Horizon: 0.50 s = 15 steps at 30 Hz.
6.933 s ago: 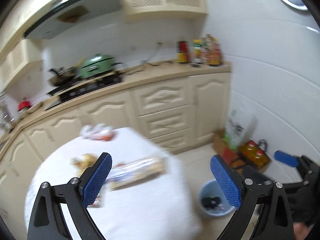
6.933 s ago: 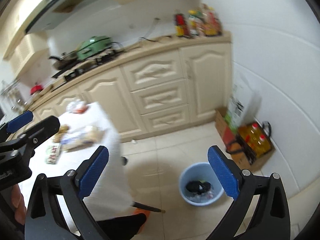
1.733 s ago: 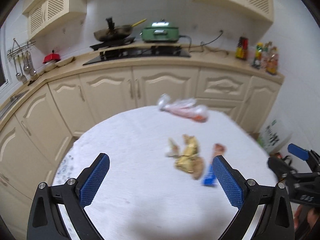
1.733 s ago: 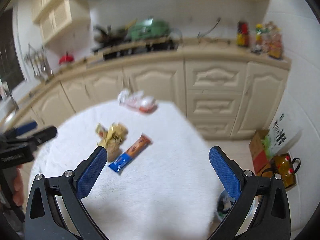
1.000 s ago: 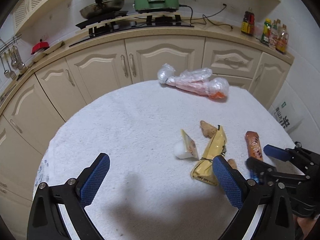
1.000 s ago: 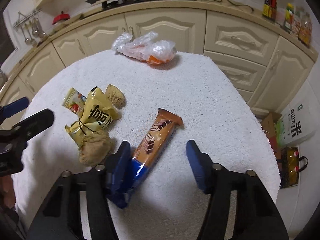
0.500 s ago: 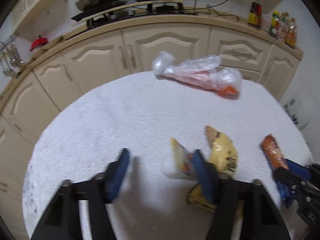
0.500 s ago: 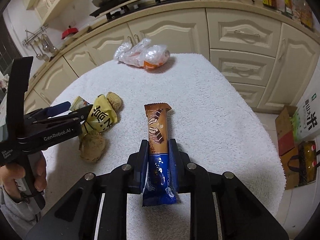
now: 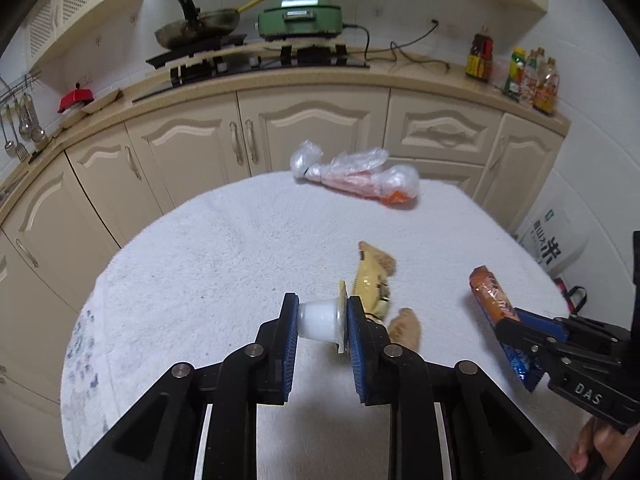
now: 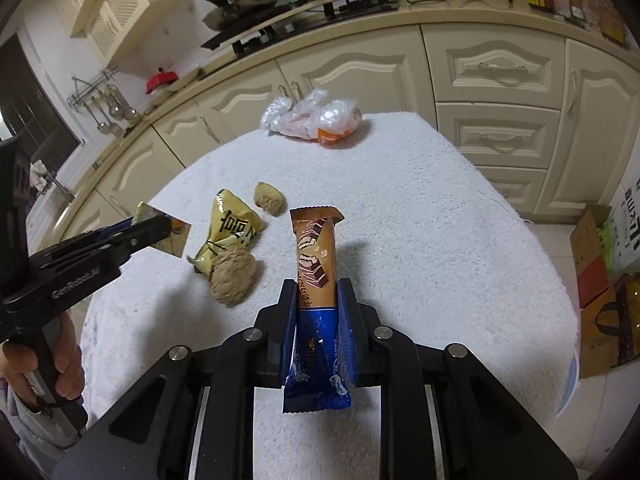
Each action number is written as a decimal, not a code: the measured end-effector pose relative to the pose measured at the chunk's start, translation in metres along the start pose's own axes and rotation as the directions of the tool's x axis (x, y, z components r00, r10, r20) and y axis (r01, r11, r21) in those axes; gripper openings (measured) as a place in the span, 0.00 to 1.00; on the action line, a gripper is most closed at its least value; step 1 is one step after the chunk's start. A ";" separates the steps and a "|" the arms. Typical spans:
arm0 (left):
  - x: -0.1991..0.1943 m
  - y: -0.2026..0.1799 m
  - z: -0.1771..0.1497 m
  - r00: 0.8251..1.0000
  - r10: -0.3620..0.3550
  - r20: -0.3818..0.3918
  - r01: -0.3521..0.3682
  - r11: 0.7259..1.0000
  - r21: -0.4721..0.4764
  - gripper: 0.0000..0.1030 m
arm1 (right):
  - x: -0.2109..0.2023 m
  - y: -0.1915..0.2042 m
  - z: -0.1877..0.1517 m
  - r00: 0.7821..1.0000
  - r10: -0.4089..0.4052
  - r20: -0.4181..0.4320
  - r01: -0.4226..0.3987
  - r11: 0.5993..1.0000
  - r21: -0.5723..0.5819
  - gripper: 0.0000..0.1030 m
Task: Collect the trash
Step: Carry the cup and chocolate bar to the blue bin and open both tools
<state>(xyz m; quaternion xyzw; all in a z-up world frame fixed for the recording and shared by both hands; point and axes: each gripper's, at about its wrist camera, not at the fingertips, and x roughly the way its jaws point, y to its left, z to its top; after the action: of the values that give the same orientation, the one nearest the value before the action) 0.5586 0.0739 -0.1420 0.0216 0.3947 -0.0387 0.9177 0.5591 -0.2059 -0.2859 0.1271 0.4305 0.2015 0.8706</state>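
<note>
Both jaws closed since before: left gripper [image 9: 322, 322] clamps cup [image 9: 319, 321], right gripper [image 10: 317, 304] clamps wafer bar [image 10: 316, 264] beside yellow wrapper [image 10: 228, 236]; we lift straight, keep squeeze.

The left gripper [image 9: 322, 322] points down at the white table [image 9: 224, 248], jaws clamped on a small white cup [image 9: 320, 321]. The right gripper [image 10: 317, 306], beside it over the table, pinches a snack bar [image 10: 316, 264].

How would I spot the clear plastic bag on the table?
Find the round table under a fluffy white cloth. At its far edge, nearest the cream cabinets, lies a crumpled clear plastic bag showing orange inside. It sits alone, apart from the wrappers.
</note>
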 end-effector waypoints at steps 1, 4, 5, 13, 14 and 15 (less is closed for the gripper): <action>-0.006 -0.002 -0.002 1.000 -0.005 0.008 0.005 1.000 -0.002 0.19 | -0.006 -0.001 -0.002 1.000 0.010 0.005 -0.010 1.000 0.006 0.19; -0.026 -0.012 -0.012 0.999 -0.025 0.025 0.026 0.999 -0.021 0.19 | -0.022 -0.005 -0.010 0.999 0.034 0.026 -0.035 0.999 0.025 0.19; -0.032 -0.016 -0.015 0.999 -0.034 0.031 0.034 0.999 -0.018 0.19 | -0.029 -0.008 -0.013 0.998 0.041 0.037 -0.042 0.999 0.031 0.19; -0.064 -0.101 -0.031 0.990 -0.134 0.037 0.131 0.988 0.082 0.19 | -0.093 -0.041 -0.035 0.991 0.029 0.131 -0.041 0.995 0.089 0.19; -0.064 -0.120 -0.032 0.988 -0.152 0.030 0.148 0.983 0.106 0.19 | -0.104 -0.049 -0.040 0.989 0.020 0.146 -0.035 0.994 0.101 0.19; -0.064 -0.134 -0.032 0.986 -0.166 0.024 0.162 0.979 0.120 0.19 | -0.116 -0.059 -0.045 0.987 0.007 0.163 -0.026 0.993 0.117 0.19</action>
<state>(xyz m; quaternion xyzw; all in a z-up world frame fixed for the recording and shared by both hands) 0.4796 -0.0539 -0.1187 0.0425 0.3764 -0.1379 0.9151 0.4741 -0.3092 -0.2550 0.1983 0.3682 0.1716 0.8920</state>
